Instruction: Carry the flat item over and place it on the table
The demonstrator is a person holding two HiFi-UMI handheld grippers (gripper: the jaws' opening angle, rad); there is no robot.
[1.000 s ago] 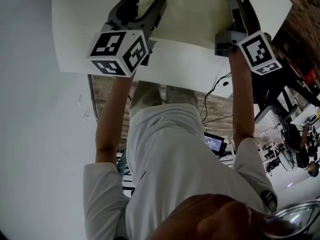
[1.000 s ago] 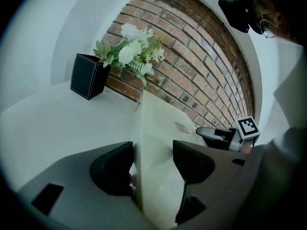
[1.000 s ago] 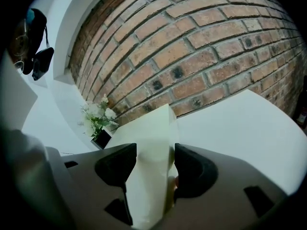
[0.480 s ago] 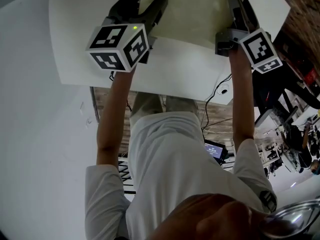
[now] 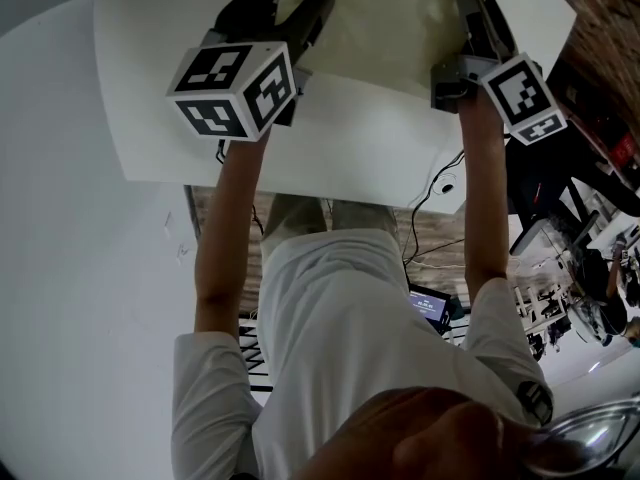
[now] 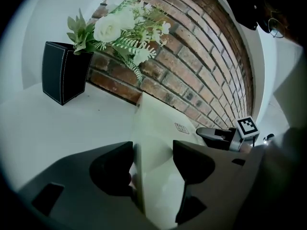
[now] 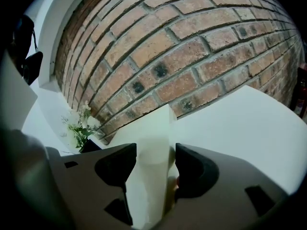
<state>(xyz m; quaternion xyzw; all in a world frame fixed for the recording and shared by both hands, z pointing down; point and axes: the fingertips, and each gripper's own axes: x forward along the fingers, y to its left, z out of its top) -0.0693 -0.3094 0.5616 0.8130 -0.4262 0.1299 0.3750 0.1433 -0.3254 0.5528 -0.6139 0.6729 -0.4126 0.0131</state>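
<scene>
Sheet (image 5: pixel 390 28) pinched by left hand-held gripper (image 6: pixel 152 162) and right hand-held gripper (image 7: pixel 154 164).

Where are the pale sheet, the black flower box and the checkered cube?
pale sheet (image 6: pixel 156 143), left gripper view, its flat face.
black flower box (image 6: pixel 64 73), left gripper view, its front wall.
checkered cube (image 5: pixel 230 88), head view, centre, where its patterned faces meet.

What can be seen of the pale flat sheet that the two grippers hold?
The sheet is pale cream, thin and smooth, like stiff card or plastic, with a small printed label near its far edge. The left gripper and the right gripper each clamp its near edge, and it bows between them. It is over the white table; contact cannot be told.
</scene>
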